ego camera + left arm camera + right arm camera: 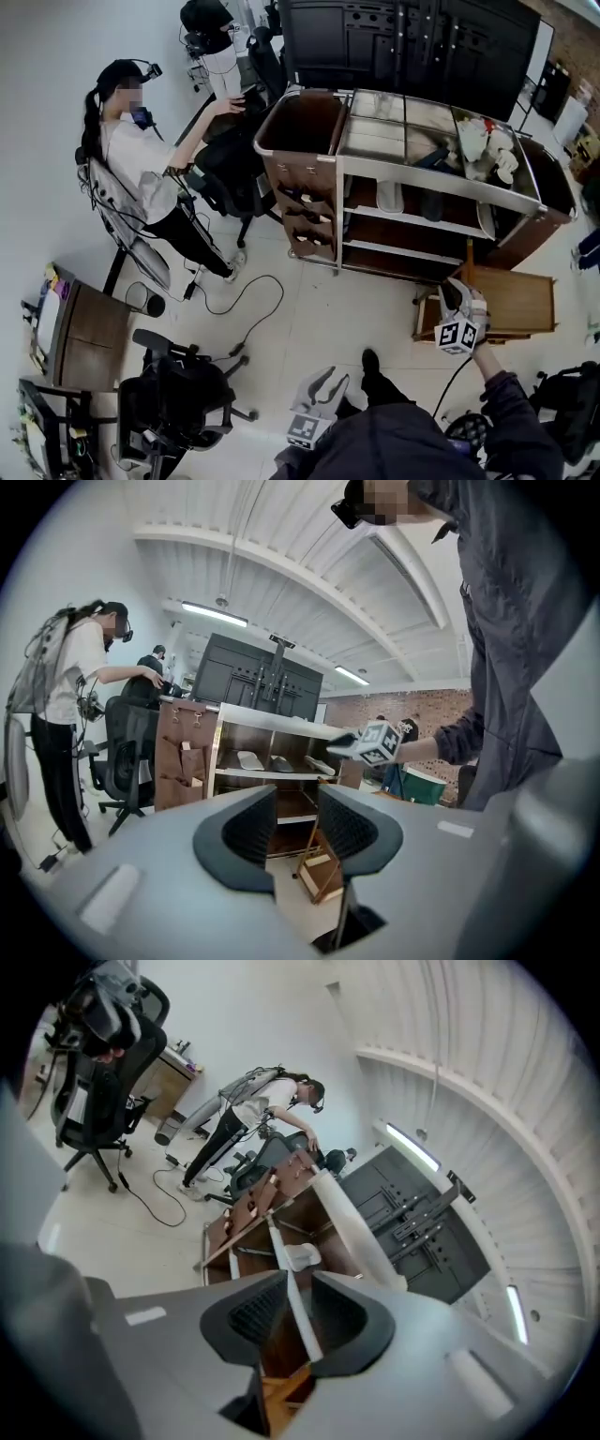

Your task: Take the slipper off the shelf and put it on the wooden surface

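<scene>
While slipper (389, 197) is kept on shelf (412, 221), upper centre, long axis front-to-back, right gripper (452, 292) is held nearer, jaws parted, empty; left gripper (326, 380) lower centre, parted, empty.

Shelf cart (441, 178): front left open, shelves reachable. Right approach narrowed by wooden stand (516, 298). Floor before cart crossed by cable (278, 291).

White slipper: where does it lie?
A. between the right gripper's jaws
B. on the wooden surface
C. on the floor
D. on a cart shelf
D: the white slipper lies on the cart shelf beside a dark slipper, and the right gripper is open with nothing in it.
</scene>
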Demonstrator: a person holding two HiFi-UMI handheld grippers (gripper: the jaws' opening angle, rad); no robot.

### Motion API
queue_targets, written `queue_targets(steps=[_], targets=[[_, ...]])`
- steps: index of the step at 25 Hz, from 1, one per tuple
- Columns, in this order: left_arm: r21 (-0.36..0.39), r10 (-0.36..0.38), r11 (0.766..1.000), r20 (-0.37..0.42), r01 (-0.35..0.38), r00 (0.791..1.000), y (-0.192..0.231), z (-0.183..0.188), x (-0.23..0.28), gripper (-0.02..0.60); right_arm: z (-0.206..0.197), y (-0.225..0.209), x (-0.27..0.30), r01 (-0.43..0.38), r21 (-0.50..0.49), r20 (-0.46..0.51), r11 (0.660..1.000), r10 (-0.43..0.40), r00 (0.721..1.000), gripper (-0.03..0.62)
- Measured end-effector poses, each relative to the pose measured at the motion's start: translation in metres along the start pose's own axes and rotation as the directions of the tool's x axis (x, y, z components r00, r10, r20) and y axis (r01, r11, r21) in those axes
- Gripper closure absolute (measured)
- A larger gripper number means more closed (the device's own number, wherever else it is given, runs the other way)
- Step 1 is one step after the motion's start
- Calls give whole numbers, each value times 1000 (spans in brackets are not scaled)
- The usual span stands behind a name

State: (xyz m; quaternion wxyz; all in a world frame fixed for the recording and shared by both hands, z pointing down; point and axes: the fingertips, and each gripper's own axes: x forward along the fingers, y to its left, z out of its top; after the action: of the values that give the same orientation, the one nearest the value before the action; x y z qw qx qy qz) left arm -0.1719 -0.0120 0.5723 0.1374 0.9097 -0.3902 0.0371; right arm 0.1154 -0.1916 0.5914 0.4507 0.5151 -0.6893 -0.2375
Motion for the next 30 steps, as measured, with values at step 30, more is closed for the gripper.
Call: queue_targets(steps=[30], targets=[[472, 69, 877, 61, -89, 996, 72, 172, 337, 360, -157, -186, 65, -90, 65, -1, 994, 90, 996, 567]])
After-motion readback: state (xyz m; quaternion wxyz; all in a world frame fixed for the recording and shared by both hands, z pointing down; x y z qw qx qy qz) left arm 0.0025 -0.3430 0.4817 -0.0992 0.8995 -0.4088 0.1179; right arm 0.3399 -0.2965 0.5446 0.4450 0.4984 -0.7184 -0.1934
